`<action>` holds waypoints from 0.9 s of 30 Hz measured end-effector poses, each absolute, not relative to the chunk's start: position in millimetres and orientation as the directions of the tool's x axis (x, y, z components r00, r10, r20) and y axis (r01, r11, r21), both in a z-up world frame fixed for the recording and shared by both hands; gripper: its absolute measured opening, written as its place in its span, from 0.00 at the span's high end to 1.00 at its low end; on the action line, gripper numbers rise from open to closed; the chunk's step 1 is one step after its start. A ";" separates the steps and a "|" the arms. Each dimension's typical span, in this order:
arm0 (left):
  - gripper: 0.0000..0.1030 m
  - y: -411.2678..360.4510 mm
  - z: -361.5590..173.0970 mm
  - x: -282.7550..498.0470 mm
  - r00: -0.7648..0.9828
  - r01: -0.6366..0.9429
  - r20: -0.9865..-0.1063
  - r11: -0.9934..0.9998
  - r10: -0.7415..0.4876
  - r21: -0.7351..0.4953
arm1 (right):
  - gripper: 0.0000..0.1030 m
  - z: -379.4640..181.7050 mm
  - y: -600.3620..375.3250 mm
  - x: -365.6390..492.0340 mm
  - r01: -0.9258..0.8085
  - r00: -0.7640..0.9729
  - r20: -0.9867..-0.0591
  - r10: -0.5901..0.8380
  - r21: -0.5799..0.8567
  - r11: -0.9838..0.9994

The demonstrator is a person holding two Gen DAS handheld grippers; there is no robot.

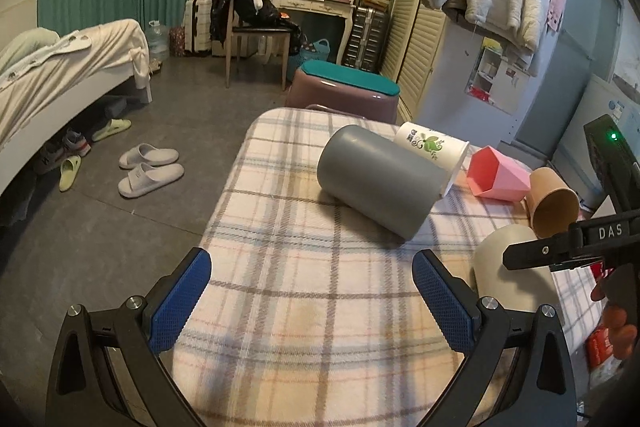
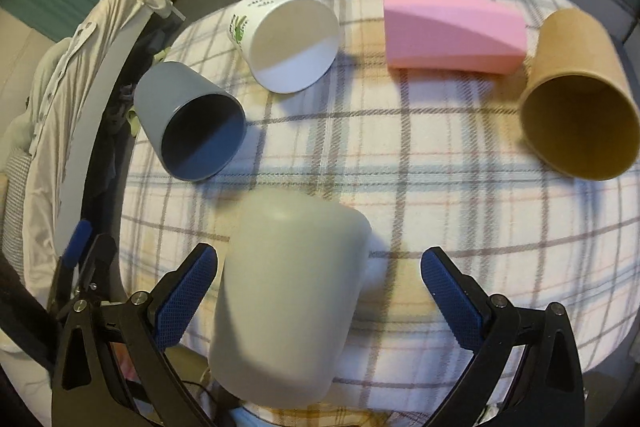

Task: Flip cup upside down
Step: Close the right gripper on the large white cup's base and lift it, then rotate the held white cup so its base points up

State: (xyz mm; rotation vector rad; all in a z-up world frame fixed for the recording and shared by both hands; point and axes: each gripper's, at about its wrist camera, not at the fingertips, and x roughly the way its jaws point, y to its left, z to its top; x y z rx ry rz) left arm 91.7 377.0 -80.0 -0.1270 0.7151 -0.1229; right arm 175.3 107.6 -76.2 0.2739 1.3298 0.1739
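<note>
Several cups lie on their sides on the plaid-covered table [image 2: 420, 167]. A cream cup [image 2: 288, 299] stands upside down near the table's front edge, between the fingers of my right gripper [image 2: 320, 299], which is open and not touching it. The cream cup also shows in the left wrist view [image 1: 512, 267]. A grey cup [image 2: 188, 123] [image 1: 376, 179], a white leaf-printed cup [image 2: 292, 43] [image 1: 432, 151], a pink faceted cup [image 2: 452, 27] [image 1: 496, 175] and a brown paper cup [image 2: 576, 99] [image 1: 552, 203] lie beyond. My left gripper [image 1: 312, 303] is open and empty over the table.
A purple stool with a teal top [image 1: 344, 87] stands past the table's far end. A bed [image 1: 60, 75] is on the left, with slippers [image 1: 148, 167] on the floor. A chair and a dresser stand at the back wall.
</note>
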 end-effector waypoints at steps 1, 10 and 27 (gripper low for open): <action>0.00 376.0 -81.2 94.0 0.745 0.068 -0.648 0.984 -0.159 -0.164 | 0.04 -77.3 107.8 177.9 0.036 0.221 -0.931 0.289 0.304 0.952; 0.00 381.2 -88.9 106.0 0.727 0.075 -0.664 0.981 -0.176 -0.178 | 0.27 -92.4 117.6 195.2 0.059 0.131 -0.914 0.384 0.394 0.917; 0.00 365.3 -80.6 97.5 0.734 0.073 -0.659 0.984 -0.165 -0.165 | 0.28 -19.6 109.0 151.9 -0.138 0.535 -0.827 0.173 0.116 0.984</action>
